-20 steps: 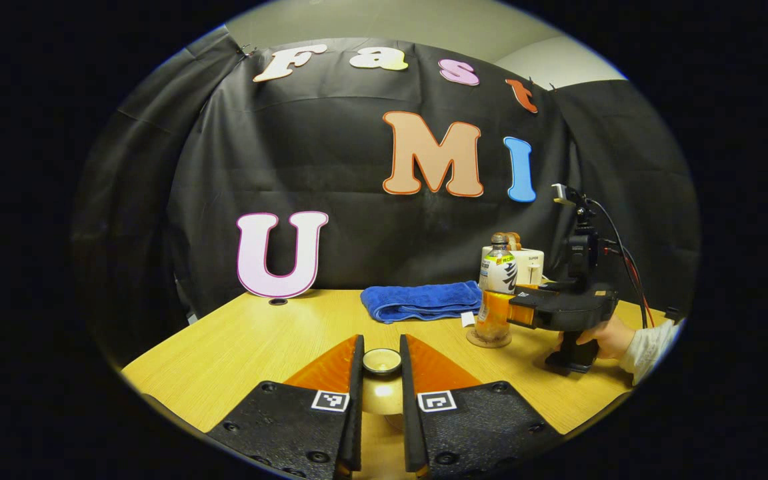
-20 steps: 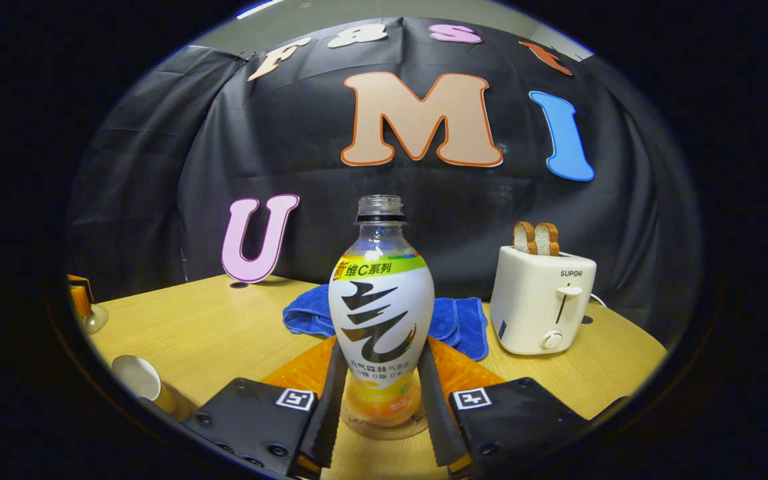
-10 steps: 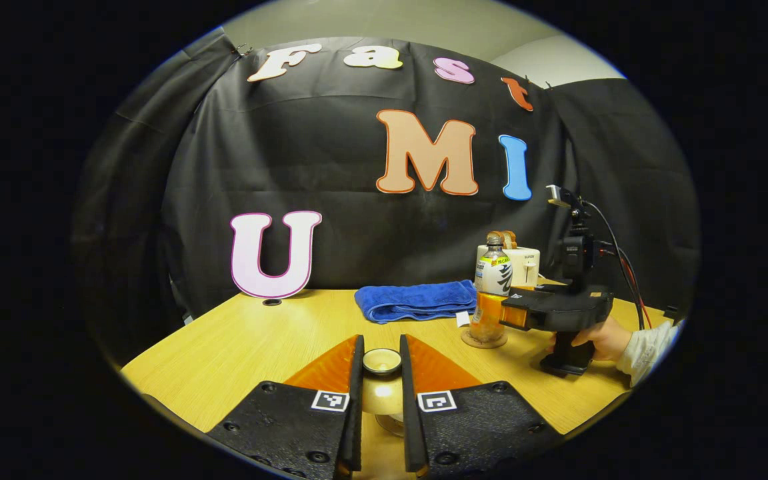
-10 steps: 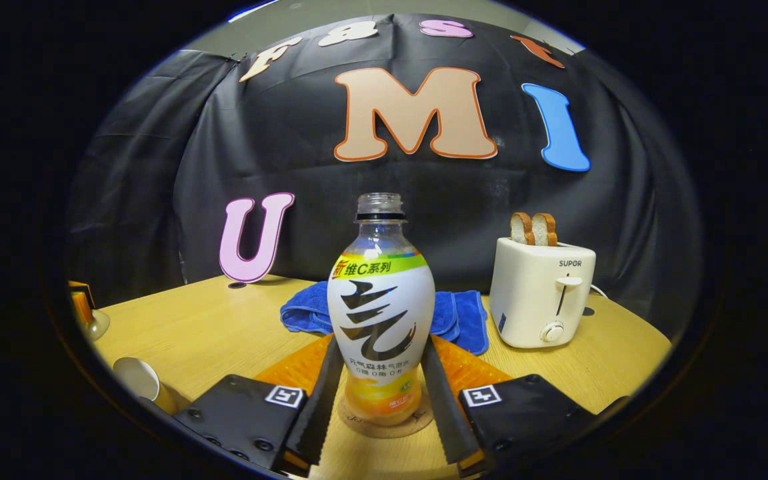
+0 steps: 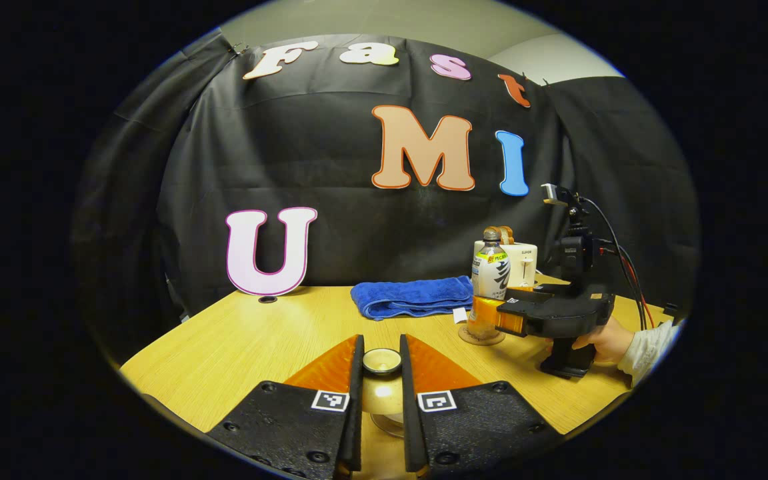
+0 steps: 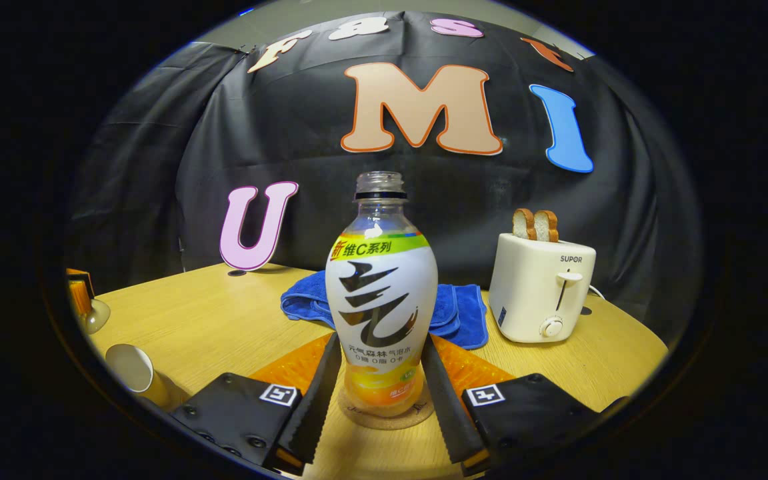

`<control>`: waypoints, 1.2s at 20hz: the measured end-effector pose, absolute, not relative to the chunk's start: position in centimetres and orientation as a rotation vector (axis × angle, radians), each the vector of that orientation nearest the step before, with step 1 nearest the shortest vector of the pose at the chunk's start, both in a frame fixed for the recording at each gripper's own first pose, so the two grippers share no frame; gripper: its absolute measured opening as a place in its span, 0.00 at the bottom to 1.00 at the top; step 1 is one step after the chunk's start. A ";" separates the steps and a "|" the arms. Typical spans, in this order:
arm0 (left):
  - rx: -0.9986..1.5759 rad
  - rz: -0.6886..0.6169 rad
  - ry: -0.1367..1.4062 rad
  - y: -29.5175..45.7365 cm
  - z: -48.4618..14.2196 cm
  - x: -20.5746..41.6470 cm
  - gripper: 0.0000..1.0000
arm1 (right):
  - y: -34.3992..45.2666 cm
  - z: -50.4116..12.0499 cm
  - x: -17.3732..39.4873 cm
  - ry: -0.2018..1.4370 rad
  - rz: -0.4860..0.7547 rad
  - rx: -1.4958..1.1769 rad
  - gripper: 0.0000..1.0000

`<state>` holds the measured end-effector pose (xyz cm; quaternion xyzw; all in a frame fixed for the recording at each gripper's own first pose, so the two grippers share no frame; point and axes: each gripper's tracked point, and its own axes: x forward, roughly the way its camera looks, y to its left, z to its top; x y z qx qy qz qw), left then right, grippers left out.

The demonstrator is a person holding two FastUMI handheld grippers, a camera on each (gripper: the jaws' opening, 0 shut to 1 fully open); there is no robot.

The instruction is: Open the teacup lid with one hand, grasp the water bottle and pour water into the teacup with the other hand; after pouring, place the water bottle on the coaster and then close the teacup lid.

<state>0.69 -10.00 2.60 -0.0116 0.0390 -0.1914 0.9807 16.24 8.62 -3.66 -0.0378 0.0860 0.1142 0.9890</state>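
Observation:
A water bottle [image 6: 381, 300] with no cap stands upright on a round coaster [image 6: 417, 419]. My right gripper [image 6: 381, 337] is open, one finger on each side of the bottle's lower body with a narrow gap. In the left gripper view, the bottle [image 5: 489, 277], coaster [image 5: 481, 339] and right gripper [image 5: 487, 315] are at mid right. My left gripper [image 5: 382, 363] is shut on the knob of the teacup lid [image 5: 382, 361] and holds it above the table. The lidless teacup [image 6: 129, 368] sits at the lower left of the right gripper view. The lid [image 6: 95, 316] hangs farther left.
A folded blue towel [image 6: 454, 313] lies behind the bottle. A white toaster [image 6: 542, 293] with two bread slices stands to its right. A hand [image 5: 597, 337] holds the right gripper's handle over the wooden table [image 5: 257, 340].
The right gripper's fingers have spread apart from the bottle, which stays standing on the coaster. The left gripper still holds the lid and has drifted slightly.

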 end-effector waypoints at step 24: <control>-0.006 -0.457 0.177 -14.0 -1.5 1.0 0.23 | 5.7 6.5 9.1 -0.055 0.239 0.018 1.00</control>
